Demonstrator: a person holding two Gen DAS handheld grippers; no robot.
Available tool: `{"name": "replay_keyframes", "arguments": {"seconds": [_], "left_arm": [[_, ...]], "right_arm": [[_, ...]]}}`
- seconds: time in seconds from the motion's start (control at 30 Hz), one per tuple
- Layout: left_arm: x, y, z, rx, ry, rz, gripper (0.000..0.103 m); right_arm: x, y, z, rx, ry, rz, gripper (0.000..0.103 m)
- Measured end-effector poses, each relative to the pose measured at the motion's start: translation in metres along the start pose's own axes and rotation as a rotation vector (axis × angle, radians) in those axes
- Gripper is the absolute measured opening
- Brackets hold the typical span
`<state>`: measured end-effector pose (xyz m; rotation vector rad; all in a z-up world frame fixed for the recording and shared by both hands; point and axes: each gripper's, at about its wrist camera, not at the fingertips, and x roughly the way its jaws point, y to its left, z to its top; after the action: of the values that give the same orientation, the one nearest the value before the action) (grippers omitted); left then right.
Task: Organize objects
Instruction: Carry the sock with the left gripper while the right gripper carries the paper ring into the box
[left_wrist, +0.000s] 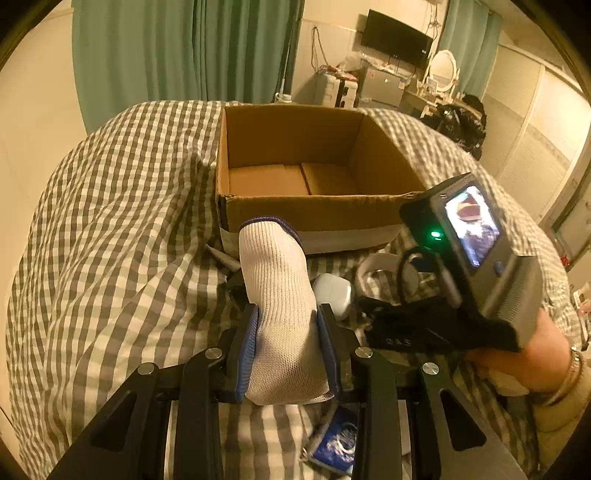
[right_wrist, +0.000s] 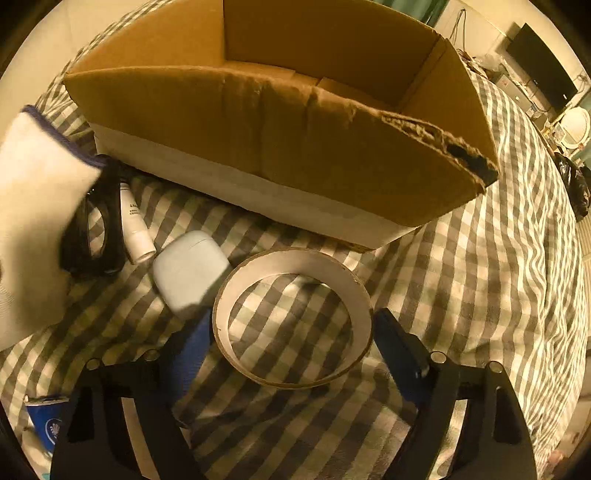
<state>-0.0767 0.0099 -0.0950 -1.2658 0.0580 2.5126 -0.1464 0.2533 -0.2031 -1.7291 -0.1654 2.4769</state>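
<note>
White knit sock (left_wrist: 280, 314) with a dark-edged cuff stands pinched between the left gripper (left_wrist: 288, 354) fingers, just in front of the open cardboard box (left_wrist: 314, 214) on the gingham-covered bed (left_wrist: 110, 221). Box interior shows only its bottom flaps. Right gripper (right_wrist: 291, 328) fingers are spread wide either side of a cardboard tape ring (right_wrist: 293, 317) lying flat on the bedspread; contact with it unclear. Crowded just left of the ring: pale blue earbud-type case (right_wrist: 190, 273), white tube (right_wrist: 135, 229), black-rimmed object (right_wrist: 99, 229), partly hidden behind the blurred sock. Blue packet (right_wrist: 46, 424) is cut off at the lower edge, its print unreadable.
</note>
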Motion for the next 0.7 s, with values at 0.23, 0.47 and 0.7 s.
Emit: {"name": "replay_keyframes", "arguments": {"seconds": [0.23, 0.47, 0.7], "left_arm": [[-0.025, -0.004, -0.009, 0.015, -0.034, 0.009, 0.032], [-0.039, -0.002, -0.01, 0.011, -0.057, 0.024, 0.032], [-0.062, 0.0, 0.002, 0.025, -0.118, 0.042, 0.032]], "right_arm": [[-0.012, -0.006, -0.013, 0.047, -0.051, 0.03, 0.085], [-0.057, -0.01, -0.037, 0.1, -0.127, 0.079, 0.085], [-0.118, -0.005, -0.031, 0.058, -0.252, 0.079, 0.085]]}}
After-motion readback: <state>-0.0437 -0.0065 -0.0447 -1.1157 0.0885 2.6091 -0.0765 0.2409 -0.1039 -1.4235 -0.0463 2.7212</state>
